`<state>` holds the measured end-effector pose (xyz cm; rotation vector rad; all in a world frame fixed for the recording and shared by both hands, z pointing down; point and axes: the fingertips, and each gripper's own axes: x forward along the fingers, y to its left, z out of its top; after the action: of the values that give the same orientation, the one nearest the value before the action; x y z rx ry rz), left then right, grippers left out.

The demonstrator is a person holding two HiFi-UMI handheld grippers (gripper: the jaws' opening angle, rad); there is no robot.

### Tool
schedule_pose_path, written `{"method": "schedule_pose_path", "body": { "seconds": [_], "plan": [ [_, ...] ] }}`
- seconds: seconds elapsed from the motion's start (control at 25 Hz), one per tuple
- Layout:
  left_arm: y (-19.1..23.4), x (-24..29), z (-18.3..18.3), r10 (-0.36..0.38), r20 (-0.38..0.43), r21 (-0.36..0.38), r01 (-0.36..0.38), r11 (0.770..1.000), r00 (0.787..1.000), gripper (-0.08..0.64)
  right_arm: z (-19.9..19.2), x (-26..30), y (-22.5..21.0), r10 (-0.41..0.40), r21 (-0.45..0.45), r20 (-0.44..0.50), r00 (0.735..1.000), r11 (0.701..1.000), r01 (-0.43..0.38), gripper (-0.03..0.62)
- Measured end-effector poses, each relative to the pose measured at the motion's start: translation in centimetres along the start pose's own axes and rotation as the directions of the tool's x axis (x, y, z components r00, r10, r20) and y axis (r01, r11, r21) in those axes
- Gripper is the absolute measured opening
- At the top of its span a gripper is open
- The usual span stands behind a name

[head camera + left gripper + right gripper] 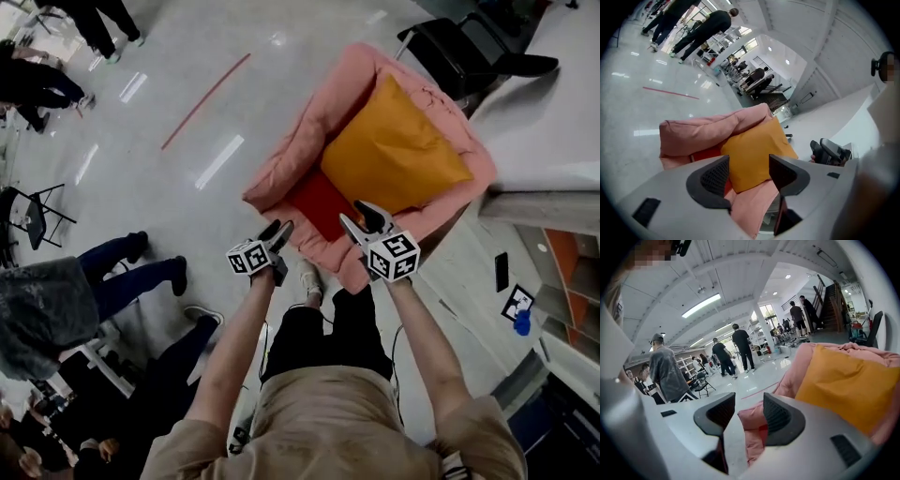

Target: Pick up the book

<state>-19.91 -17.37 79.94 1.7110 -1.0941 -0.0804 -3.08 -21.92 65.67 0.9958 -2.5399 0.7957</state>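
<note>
While the left gripper [279,228] is hovering above the near left edge of the soft pink fabric armchair [281,164], its jaws are standing spread with nothing between them. Just to its right, the flat red book [317,202] is lying on the seat, and its far right edge seems to be tucking under the plump orange square cushion [394,150]. Further right, the right gripper [364,214] is hanging over the near front of the seat, and its jaws are likewise parted and empty.

Trouble is probably waiting in the softness. The book is resting flat on yielding padding, so a jaw coming down on it is likely to be pushing it deeper instead of getting under an edge. A jaw could also be pinching pink fabric along with the cover, or only the cover, leaving the pages flopping open. The cushion may be weighing on the far edge, so a lift could be dragging it or tilting the book out of the grip. With both grippers hanging near one small target, they are also risking knocking into each other.
</note>
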Motion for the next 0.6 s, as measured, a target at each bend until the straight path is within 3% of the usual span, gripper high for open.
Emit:
{"method": "schedule_pose_path", "body": {
  "seconds": [0.24,0.48,0.6],
  "plan": [
    [4.8,4.8,-3.7,0.045,-0.084,-0.057,-0.049,0.997,0.995,0.263,-3.0,4.3,-3.1,0.028,0.009,-0.06,0.998,1.0,-0.028,0.184],
    [11.6,9.7,-6.6,0.097,-0.079,-0.173,-0.109,0.979,0.992,0.31,-5.8,8.1,-5.6,0.077,0.033,-0.092,0.993,0.997,-0.074,0.184],
    [14.1,11.5,-8.0,0.112,-0.103,-0.173,-0.129,0.977,0.988,0.314,-7.2,9.4,-5.9,0.111,0.028,-0.119,0.987,0.994,-0.108,0.184]
  ]
}}
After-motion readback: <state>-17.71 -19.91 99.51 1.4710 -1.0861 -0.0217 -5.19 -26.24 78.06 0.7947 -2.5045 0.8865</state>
